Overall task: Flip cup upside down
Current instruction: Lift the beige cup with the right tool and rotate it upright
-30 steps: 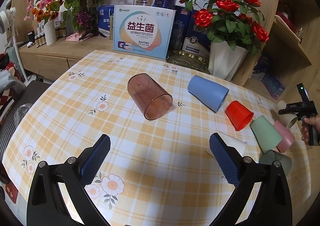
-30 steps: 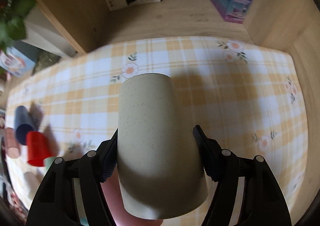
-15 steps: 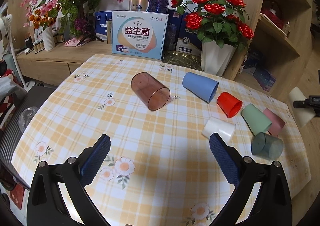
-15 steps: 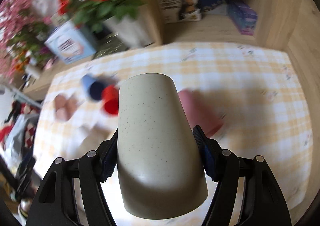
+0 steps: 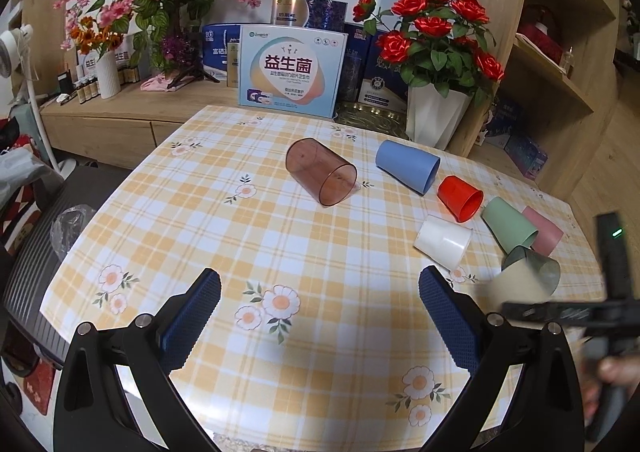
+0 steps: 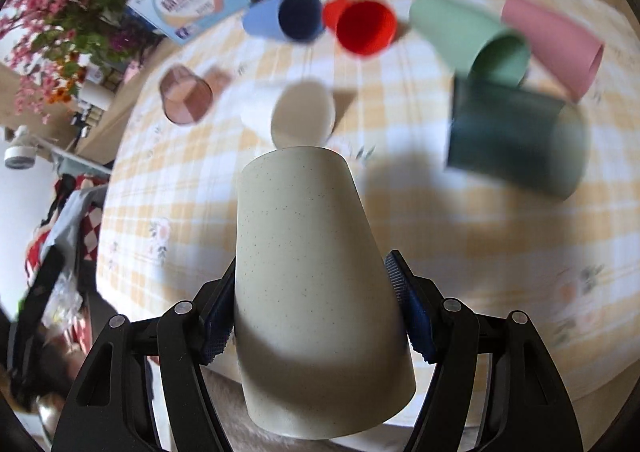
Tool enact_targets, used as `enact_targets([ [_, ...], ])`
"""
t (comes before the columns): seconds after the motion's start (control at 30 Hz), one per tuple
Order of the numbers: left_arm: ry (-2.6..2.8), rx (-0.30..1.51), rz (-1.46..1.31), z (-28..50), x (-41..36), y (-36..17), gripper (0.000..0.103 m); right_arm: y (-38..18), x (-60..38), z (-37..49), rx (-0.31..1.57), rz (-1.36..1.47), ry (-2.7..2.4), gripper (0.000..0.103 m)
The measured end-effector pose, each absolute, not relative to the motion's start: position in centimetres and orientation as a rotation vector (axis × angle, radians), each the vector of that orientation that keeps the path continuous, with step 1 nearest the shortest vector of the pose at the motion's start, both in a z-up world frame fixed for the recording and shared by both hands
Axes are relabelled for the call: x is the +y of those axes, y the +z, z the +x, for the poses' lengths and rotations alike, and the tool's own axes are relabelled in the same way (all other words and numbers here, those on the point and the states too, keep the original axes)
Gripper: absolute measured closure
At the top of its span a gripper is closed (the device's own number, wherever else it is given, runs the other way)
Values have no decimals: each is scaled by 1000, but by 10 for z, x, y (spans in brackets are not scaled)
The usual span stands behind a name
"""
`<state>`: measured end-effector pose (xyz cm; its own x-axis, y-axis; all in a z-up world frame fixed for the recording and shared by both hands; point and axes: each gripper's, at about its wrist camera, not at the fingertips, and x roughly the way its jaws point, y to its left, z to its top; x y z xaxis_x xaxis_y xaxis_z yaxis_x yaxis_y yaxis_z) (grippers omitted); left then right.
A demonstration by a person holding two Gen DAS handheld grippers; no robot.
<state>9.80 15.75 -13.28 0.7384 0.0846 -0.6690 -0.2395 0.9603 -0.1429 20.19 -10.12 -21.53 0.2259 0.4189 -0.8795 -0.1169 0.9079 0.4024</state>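
My right gripper (image 6: 312,316) is shut on a speckled beige cup (image 6: 316,292), its closed base pointing away from the camera, held above the table's near right part. The same cup shows blurred in the left wrist view (image 5: 516,286), with the right gripper (image 5: 560,310) behind it. My left gripper (image 5: 320,316) is open and empty above the near edge of the checked tablecloth (image 5: 240,252).
Several cups lie on their sides: brown clear (image 5: 320,178), blue (image 5: 408,168), red (image 5: 460,198), white (image 5: 442,240), green (image 5: 508,224), pink (image 5: 542,230), dark translucent (image 5: 538,264). A rose vase (image 5: 436,116) and boxes (image 5: 292,72) stand at the back.
My right gripper has swung the beige cup in from off the table's right side to over the table near the lying cups. The left gripper has drawn back and up slightly.
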Motion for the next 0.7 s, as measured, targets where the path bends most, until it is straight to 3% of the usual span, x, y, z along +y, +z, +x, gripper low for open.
enact_targets([
  [0.4,197,750,-250,93,163,-142,6,-250,-80,199,1319,273,321,36],
  [0.7,200,782,-258,99,153,-145,6,-245,-78,197,1314,276,369,35],
])
